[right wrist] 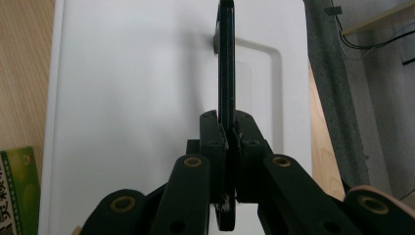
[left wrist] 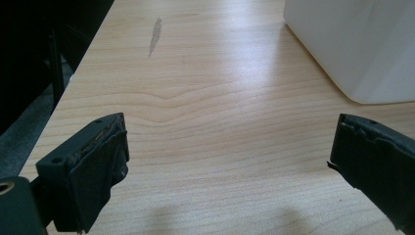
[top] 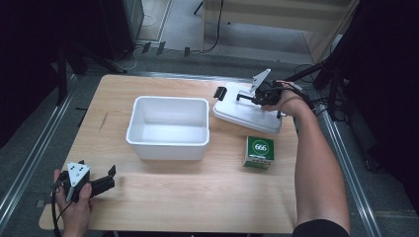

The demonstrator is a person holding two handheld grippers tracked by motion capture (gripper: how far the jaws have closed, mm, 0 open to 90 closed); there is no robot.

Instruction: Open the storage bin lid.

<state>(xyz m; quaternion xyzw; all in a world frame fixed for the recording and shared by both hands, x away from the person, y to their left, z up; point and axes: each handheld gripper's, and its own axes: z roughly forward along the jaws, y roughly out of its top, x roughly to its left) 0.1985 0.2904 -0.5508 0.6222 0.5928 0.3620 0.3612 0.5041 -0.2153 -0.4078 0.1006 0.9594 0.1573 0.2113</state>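
Right gripper [right wrist: 229, 128] clamped tight on the thin black handle [right wrist: 226, 58], standing on edge above the white lid [right wrist: 122, 98]. Lid lay flat near the table's [top: 163, 207] far right corner, just right of the open white bin [top: 168, 126] and beyond the green box [top: 259, 152]. Judged light, stiff and smooth plastic, likely to swing or tilt if lifted by the narrow handle; best pinched mid-handle and kept level. Left gripper [left wrist: 230, 152] rested wide apart over bare wood at the near left, holding nothing.
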